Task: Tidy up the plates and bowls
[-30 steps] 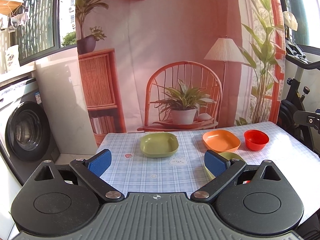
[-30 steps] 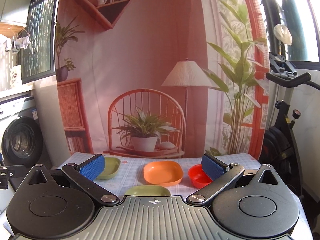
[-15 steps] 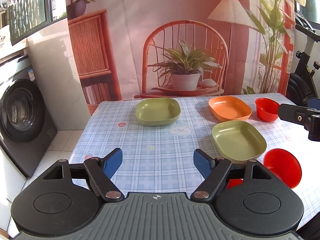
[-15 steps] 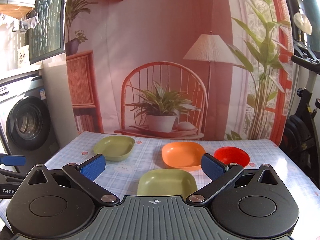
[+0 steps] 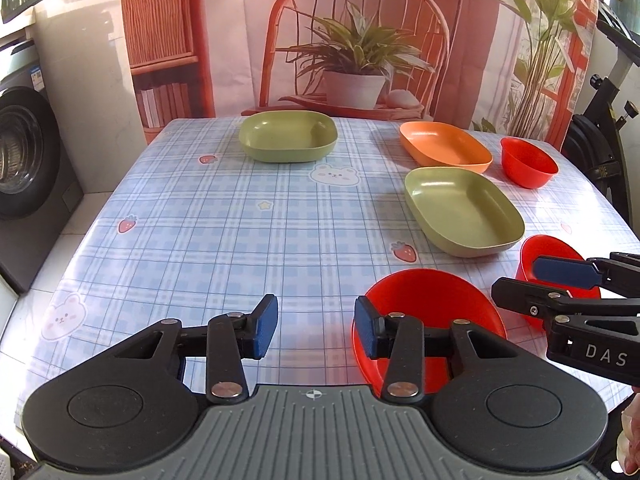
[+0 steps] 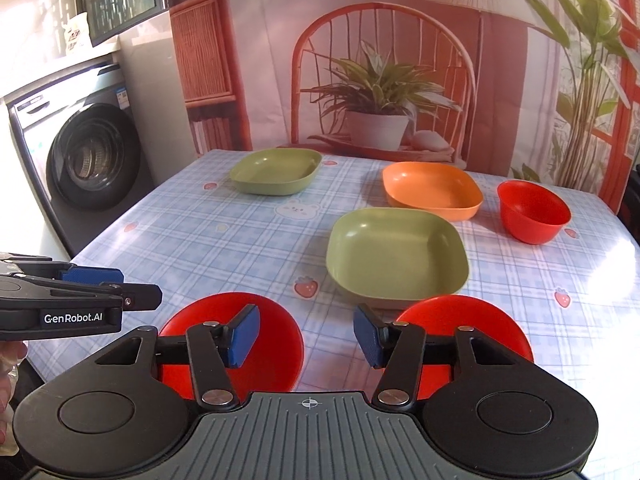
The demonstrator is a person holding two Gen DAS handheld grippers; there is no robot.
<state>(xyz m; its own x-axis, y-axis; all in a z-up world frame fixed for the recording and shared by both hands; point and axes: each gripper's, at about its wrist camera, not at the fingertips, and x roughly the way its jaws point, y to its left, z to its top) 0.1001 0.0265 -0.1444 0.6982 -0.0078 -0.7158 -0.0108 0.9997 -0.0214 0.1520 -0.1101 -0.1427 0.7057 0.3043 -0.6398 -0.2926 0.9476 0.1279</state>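
Note:
On the checked tablecloth [image 5: 200,216] stand two green plates [image 5: 288,136] [image 5: 460,210], an orange plate [image 5: 444,146] and three red bowls. One red bowl is far right [image 5: 528,162]; two are near the front edge [image 5: 424,300] [image 5: 556,252]. My left gripper [image 5: 316,326] is open and empty, its right finger over the rim of the near red bowl. My right gripper [image 6: 306,338] is open and empty, low over the gap between the two near red bowls [image 6: 272,328] [image 6: 476,324]. The right gripper also shows from the side in the left wrist view [image 5: 560,276].
A washing machine [image 6: 92,156] stands left of the table. A printed backdrop with a chair and plant [image 6: 380,92] hangs behind the far edge. An exercise bike [image 5: 604,128] is at the right. The left gripper shows at the left edge of the right wrist view [image 6: 80,296].
Both grippers have tilted down and come lower over the front of the table. The two near red bowls have come into view. The jaws have narrowed somewhat but stay open.

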